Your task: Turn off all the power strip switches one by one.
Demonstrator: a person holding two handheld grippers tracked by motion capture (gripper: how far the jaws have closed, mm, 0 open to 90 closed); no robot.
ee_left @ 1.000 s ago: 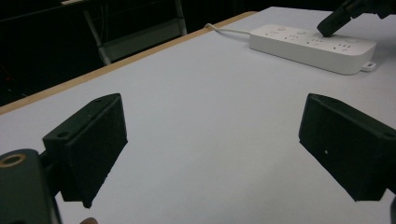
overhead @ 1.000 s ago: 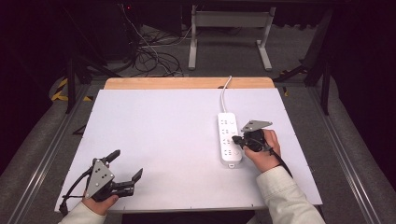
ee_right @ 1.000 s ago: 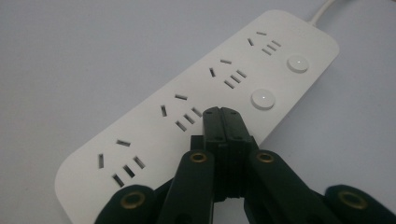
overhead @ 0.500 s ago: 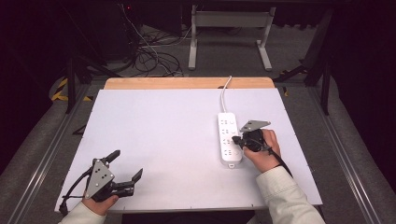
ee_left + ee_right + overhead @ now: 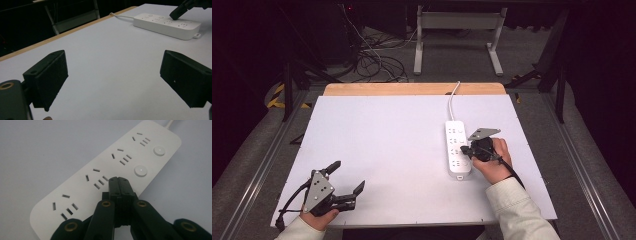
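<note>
A white power strip [image 5: 458, 149] lies on the right half of a white table [image 5: 387, 145], its cord [image 5: 454, 97] running off the far wooden edge, as the right gripper [image 5: 467, 149] — jaws pressed together with nothing between them — sets its tip on the strip's top face, on the button side about midway along it; in the right gripper view the closed tip [image 5: 118, 181] sits beside the third set of sockets, just short of a round button [image 5: 140, 170], with another button [image 5: 159, 150] farther along. The left gripper [image 5: 346, 181] rests near the table's front left corner, well apart from the strip, its jaws spread wide over bare tabletop and holding nothing — the left gripper view looks between them across open surface to the power strip [image 5: 167, 23] and the other gripper's dark tip [image 5: 177, 13] on it. Nothing lies between the two hands. Beyond the table, a tangle of cables [image 5: 377, 62] and a grey metal stand [image 5: 457, 30] sit on the dark floor
</note>
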